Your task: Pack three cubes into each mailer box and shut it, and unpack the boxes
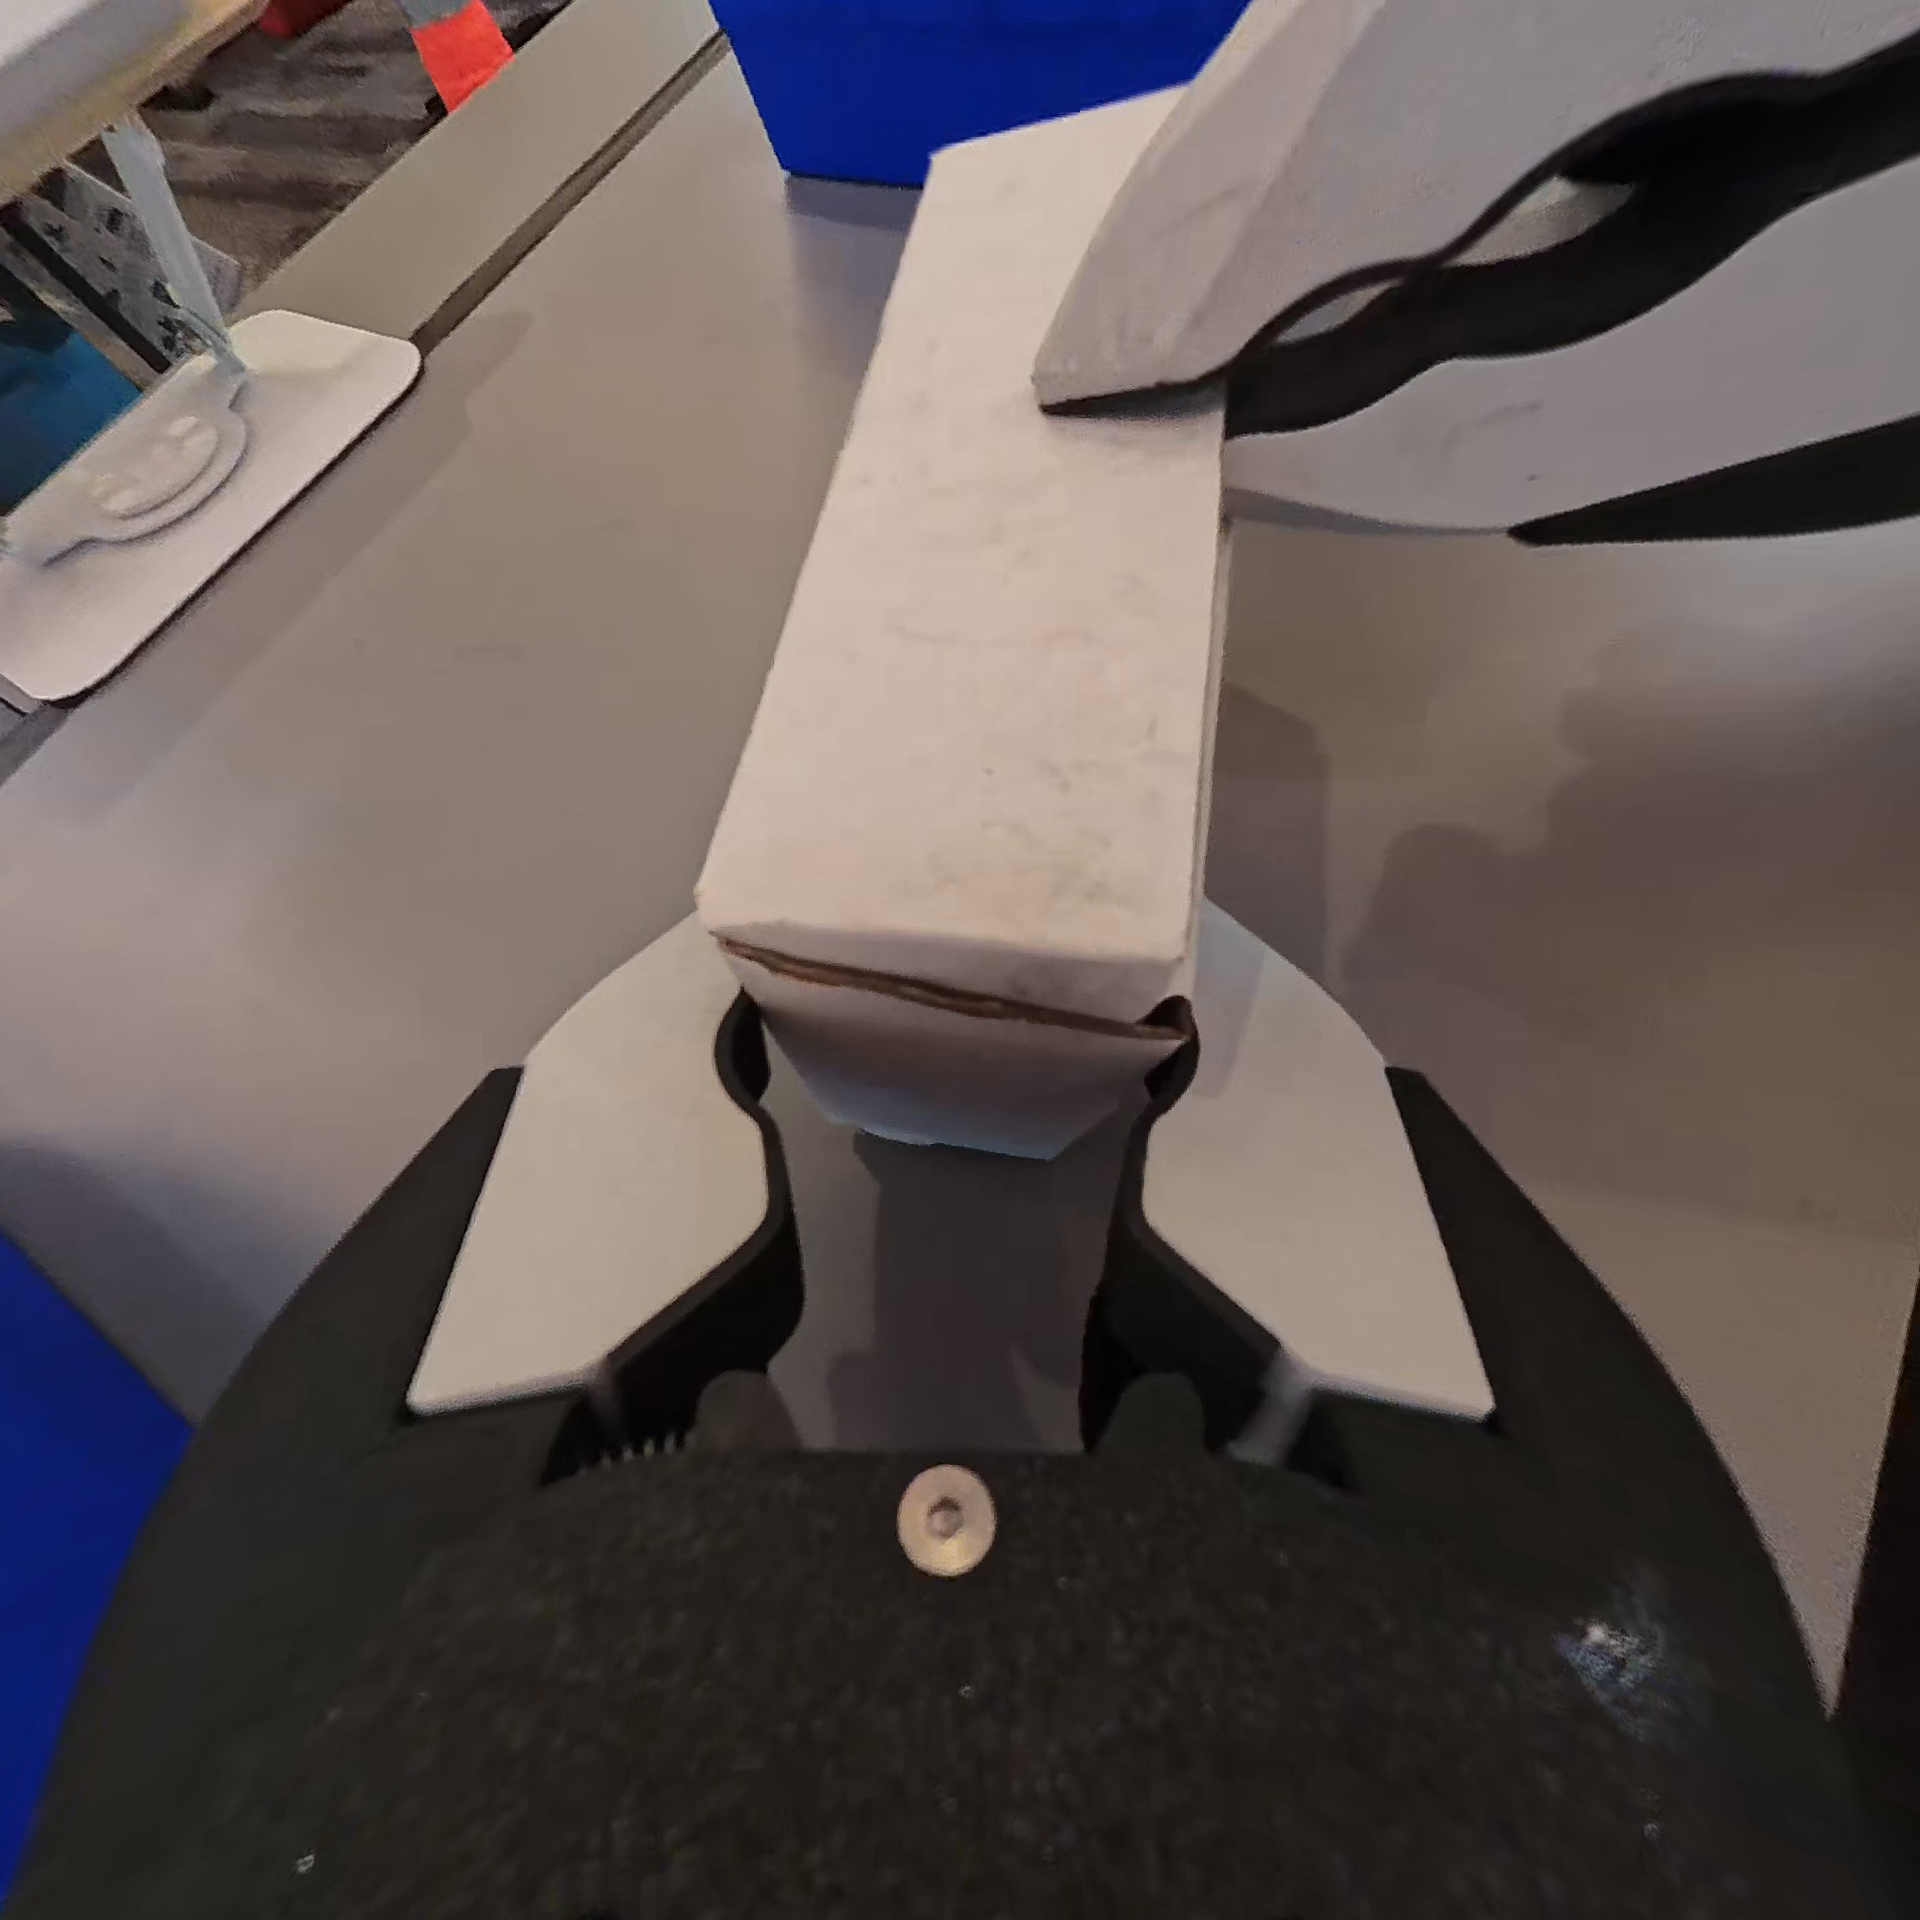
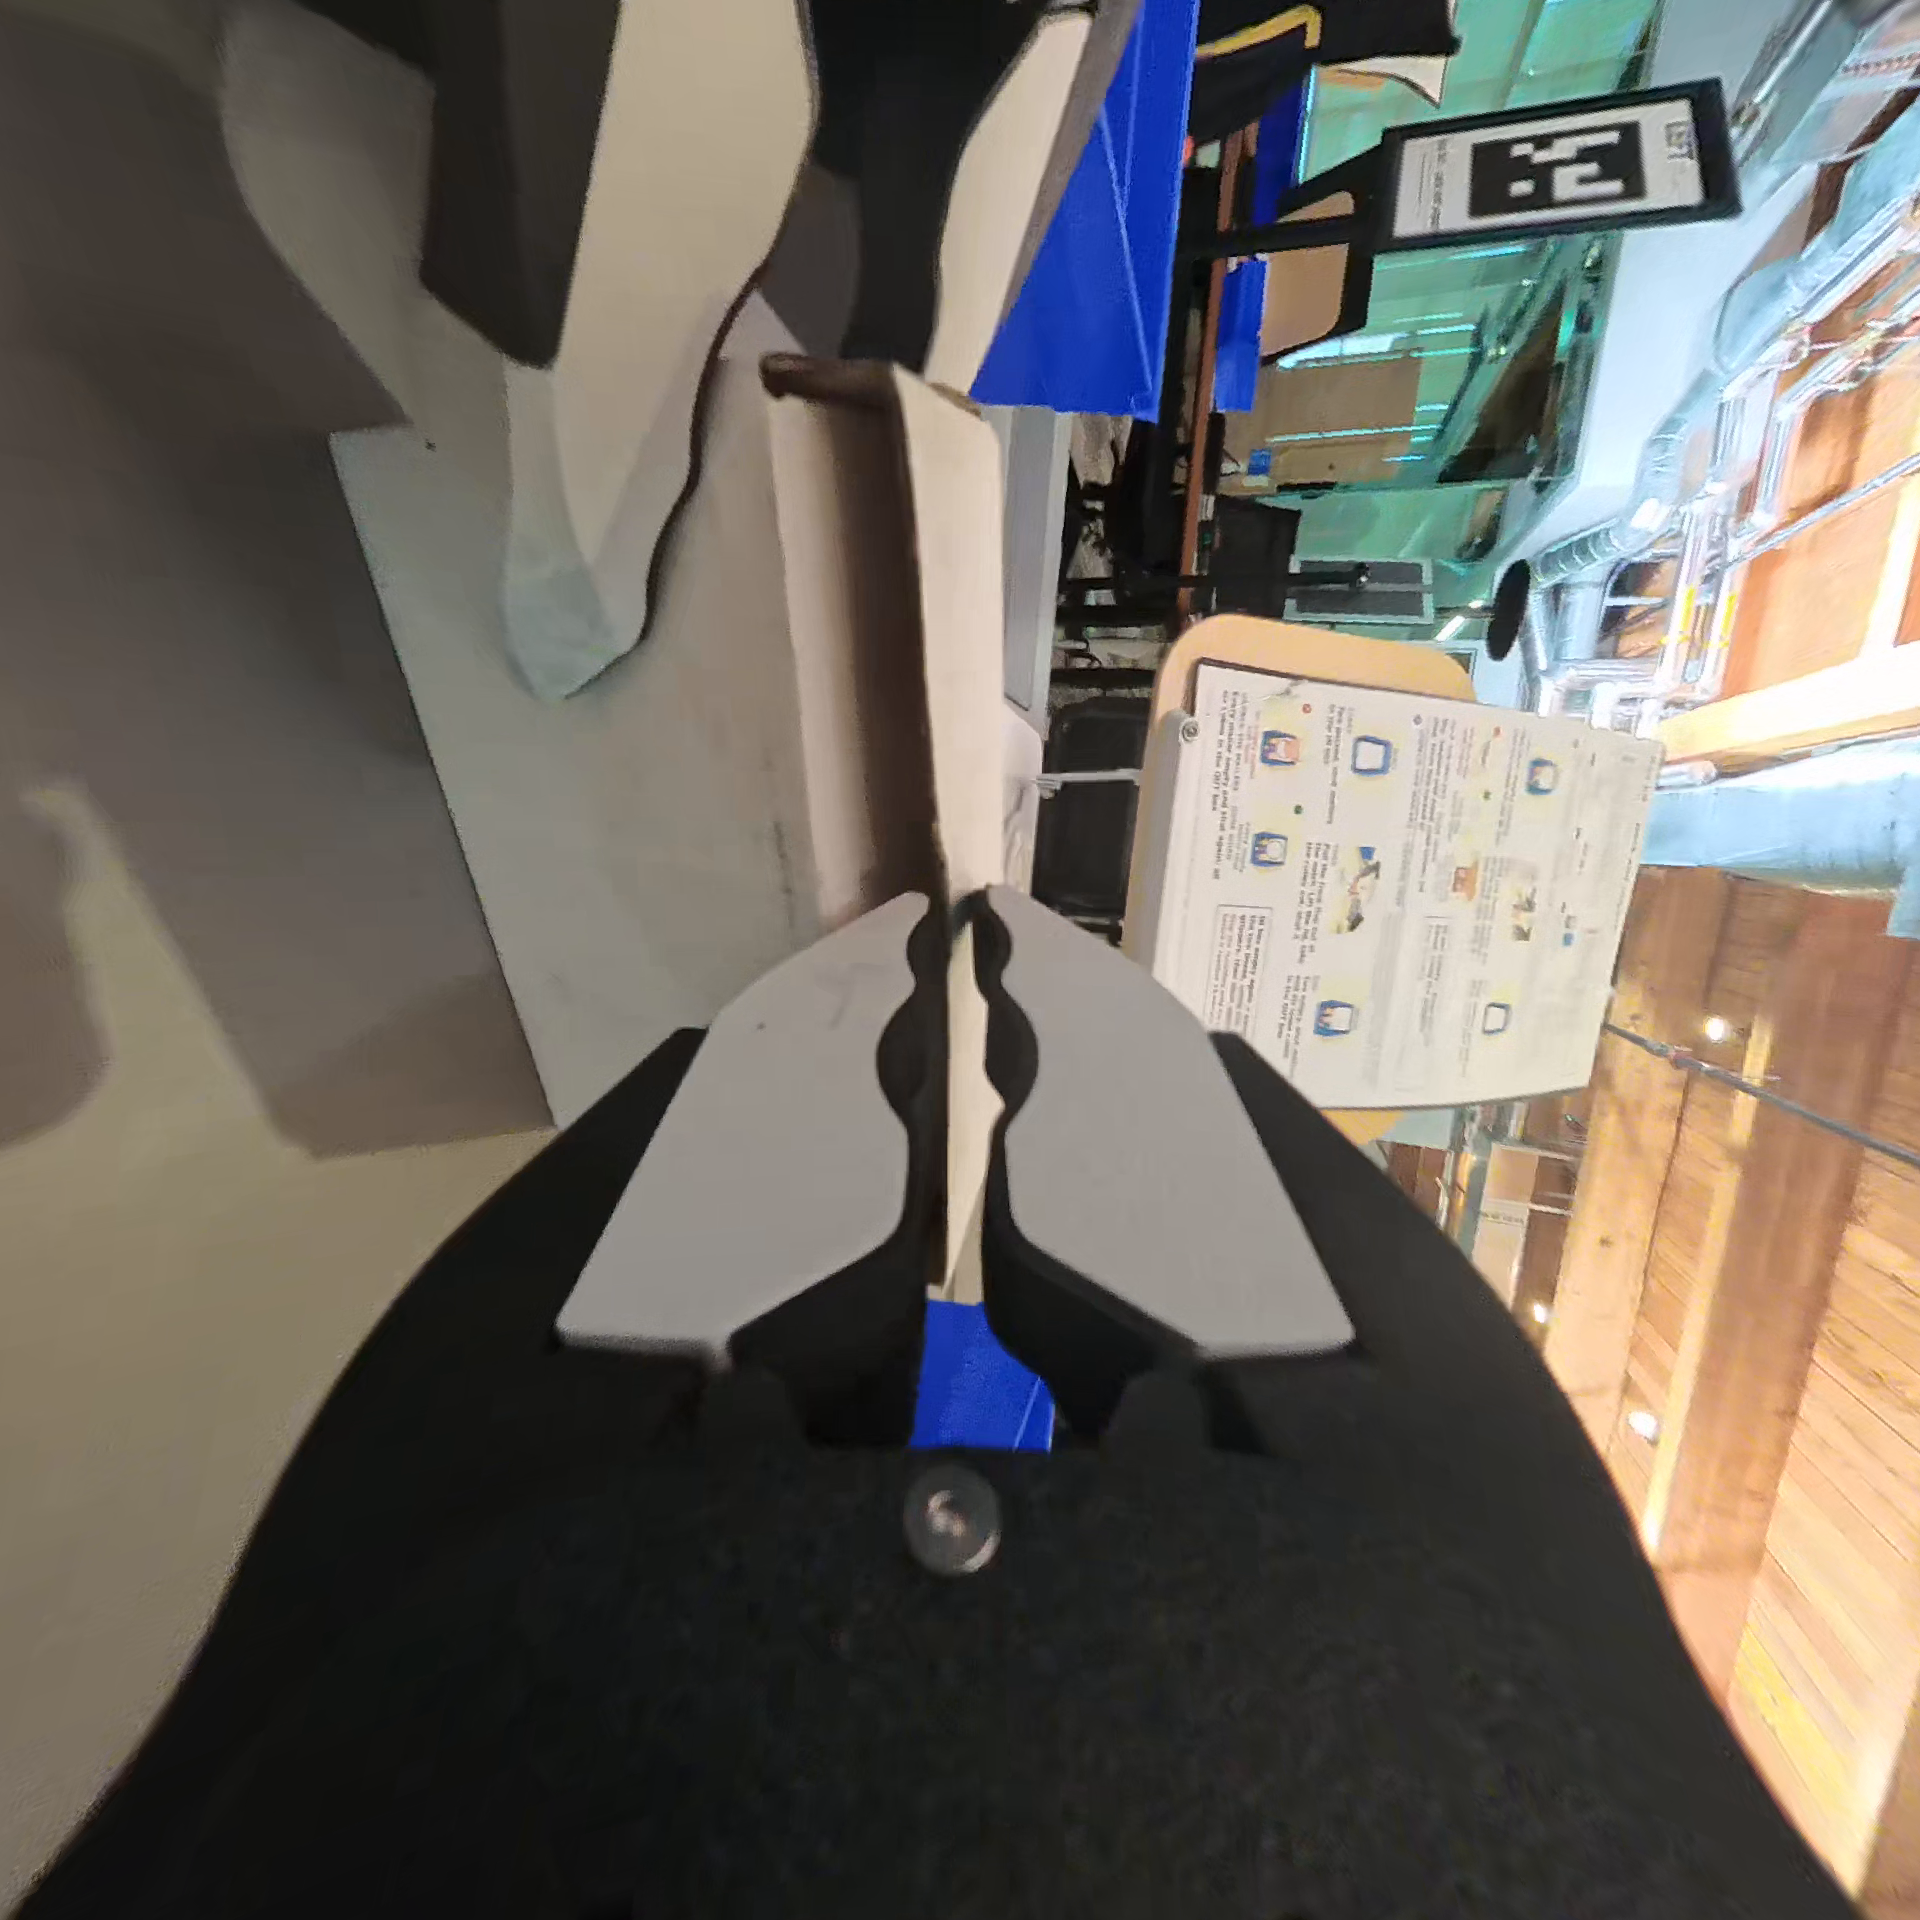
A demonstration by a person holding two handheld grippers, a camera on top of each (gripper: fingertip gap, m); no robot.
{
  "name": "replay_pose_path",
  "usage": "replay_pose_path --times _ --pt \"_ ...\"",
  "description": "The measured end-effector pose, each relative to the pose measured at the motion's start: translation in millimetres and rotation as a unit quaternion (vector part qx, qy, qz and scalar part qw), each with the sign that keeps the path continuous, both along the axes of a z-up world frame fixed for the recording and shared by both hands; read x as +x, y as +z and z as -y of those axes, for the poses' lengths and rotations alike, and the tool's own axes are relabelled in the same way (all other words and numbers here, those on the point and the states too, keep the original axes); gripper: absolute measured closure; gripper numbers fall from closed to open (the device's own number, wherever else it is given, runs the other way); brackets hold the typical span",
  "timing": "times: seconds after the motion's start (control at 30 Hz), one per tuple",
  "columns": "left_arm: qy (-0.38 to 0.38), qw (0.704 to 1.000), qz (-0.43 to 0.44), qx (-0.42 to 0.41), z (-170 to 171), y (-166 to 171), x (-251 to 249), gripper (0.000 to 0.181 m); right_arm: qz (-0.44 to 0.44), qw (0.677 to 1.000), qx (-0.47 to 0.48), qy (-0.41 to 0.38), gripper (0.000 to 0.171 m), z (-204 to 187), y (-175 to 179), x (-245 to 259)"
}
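Right claw (image 2: 961,925) clamped on the white mailer box's (image 2: 665,790) upright flap (image 2: 951,644).

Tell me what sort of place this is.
Probably a lab or workshop set up for recording: a black-and-white square marker board, a laminated picture instruction sheet, and a grey worktable.

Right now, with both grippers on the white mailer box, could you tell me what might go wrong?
1. The left gripper pinches only the near end of the mailer box, which looks raised off the grey table; it could twist or slip.
2. The right gripper clamps a thin lid flap; pulling against the left hold may crease or tear it.
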State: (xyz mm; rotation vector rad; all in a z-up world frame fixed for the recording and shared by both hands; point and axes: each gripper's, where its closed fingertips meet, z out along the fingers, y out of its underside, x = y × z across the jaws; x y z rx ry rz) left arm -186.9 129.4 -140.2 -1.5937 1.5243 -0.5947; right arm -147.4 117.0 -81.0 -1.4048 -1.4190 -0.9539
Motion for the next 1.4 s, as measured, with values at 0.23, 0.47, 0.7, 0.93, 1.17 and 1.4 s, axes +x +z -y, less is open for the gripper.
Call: replay_pose_path --times 0.23,0.47,0.7,0.93,1.17,1.4 --pt "0.035 0.997 0.020 0.067 -15.9 3.3 4.6 0.112 -0.146 0.981 -0.113 -0.055 0.167 -10.0 10.6 7.2" --pt "0.087 0.982 -0.006 0.165 -31.7 2.2 1.5 0.111 -0.202 0.957 -0.192 -0.076 0.167 -16.0 22.8 9.8" --pt "0.138 0.981 0.112 -0.077 -12.8 21.2 -18.1 0.120 -0.209 0.967 -0.090 -0.111 0.169 -13.6 26.3 15.8" --pt "0.158 0.980 0.095 -0.074 -20.7 9.6 -7.3 0.127 -0.224 0.967 -0.080 -0.085 0.169 14.9 -0.9 -18.8" --pt "0.153 0.985 -0.033 -0.071 -21.9 -41.6 -4.0 0.153 -0.273 0.952 -0.102 -0.098 0.169 4.8 39.1 -4.0" --pt "0.150 0.985 0.077 -0.025 -20.4 13.8 -12.3 0.171 -0.285 0.939 -0.148 -0.125 0.169 -12.0 50.7 23.5"
